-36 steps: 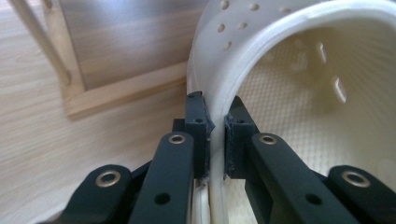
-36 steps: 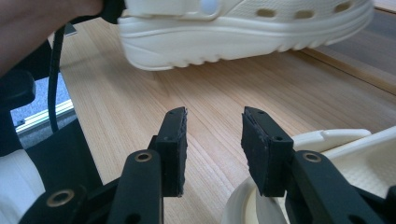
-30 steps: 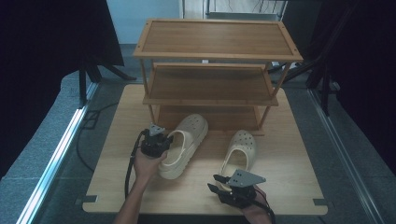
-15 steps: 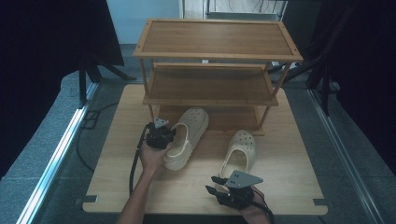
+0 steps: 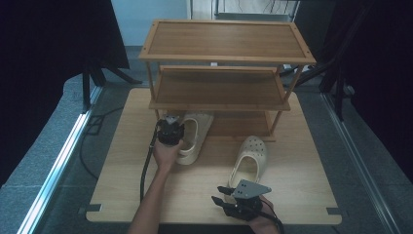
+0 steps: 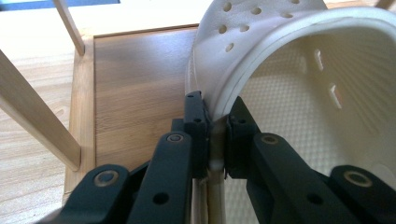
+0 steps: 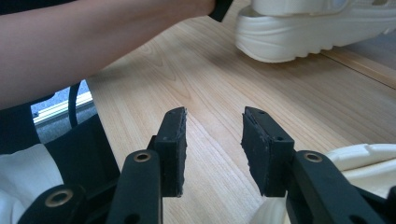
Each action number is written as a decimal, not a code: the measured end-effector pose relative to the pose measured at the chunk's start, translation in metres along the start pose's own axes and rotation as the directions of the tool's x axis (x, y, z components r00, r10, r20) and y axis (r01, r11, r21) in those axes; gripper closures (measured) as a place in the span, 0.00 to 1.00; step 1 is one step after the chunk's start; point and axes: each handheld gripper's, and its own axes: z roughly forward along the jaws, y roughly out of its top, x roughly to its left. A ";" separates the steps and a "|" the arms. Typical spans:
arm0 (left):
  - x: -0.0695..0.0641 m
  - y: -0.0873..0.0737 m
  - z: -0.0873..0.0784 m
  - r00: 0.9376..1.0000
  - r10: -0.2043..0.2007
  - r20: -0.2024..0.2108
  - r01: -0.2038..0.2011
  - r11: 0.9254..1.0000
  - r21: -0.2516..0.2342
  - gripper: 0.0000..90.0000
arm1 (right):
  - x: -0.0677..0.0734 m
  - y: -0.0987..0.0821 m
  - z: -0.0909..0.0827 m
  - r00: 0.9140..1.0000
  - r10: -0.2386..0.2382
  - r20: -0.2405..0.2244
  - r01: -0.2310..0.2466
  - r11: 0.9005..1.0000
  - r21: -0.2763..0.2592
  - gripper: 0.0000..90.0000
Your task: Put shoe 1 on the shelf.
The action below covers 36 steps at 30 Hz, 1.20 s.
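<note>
Care with the thin sidewall seems the point here: left gripper pinches the cream clog at the shoe rack's bottom shelf, tilted, wanting a level slide inward, while right gripper waits unclenched.

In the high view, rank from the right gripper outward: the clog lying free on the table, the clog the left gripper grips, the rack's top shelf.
1. Free clog: just ahead of the right gripper.
2. Gripped clog: ahead, leftward, at the rack's foot.
3. Top shelf: farthest, at the back.
</note>
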 end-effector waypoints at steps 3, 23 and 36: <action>0.000 0.000 0.005 1.000 -0.012 0.002 0.012 1.000 0.004 0.91 | 0.000 0.000 0.001 1.000 -0.002 -0.001 0.002 1.000 0.001 0.67; -0.012 0.009 0.005 0.990 -0.084 0.110 0.099 0.986 -0.135 0.67 | 0.006 -0.002 0.007 1.000 -0.012 -0.017 0.012 1.000 0.023 0.67; 0.000 0.003 -0.035 0.971 -0.055 0.232 0.082 0.991 -0.107 0.57 | 0.007 -0.003 0.010 1.000 -0.014 -0.017 0.015 0.999 0.032 0.66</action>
